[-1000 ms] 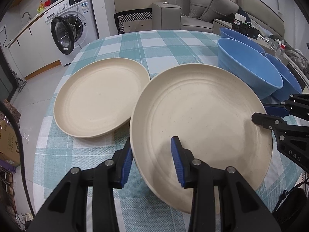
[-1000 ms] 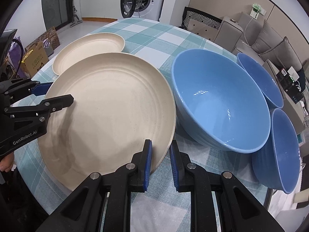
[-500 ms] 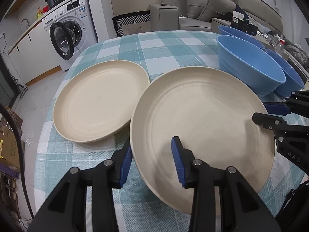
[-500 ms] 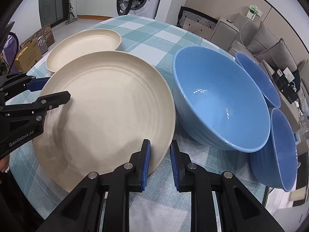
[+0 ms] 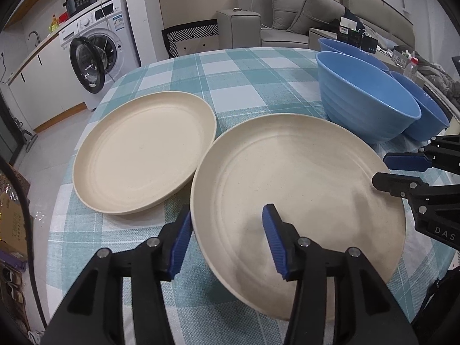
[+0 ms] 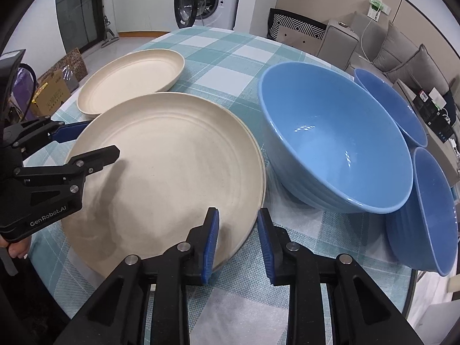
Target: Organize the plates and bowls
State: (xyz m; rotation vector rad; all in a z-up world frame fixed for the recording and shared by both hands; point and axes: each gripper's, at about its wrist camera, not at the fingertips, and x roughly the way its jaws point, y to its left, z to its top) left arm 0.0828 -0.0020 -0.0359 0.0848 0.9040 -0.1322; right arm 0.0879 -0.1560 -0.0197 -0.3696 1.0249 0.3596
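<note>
both tools, left tool [image 5: 227, 237] and right tool [image 6: 237, 241], are opening off the near round cream plastic plate [image 6: 172, 172], which looks stacked on another just beside the big blue bowl [image 6: 330, 155], while the far cream plate [image 5: 143, 152] and the bowls remain unstacked.

Both fisheye views look steeply down from close above the checked surface [image 5: 250, 86], each along its own gripper's fingers at the bottom of the frame. The left wrist view faces the near plate [image 5: 299, 189] from its left rim, with the washing machine [image 5: 97, 57] at upper left. The right wrist view faces the same plate [image 6: 166, 172] from its right rim. Both share that plate, the far plate [image 6: 132, 83] and the large blue bowl [image 6: 333, 143].
</note>
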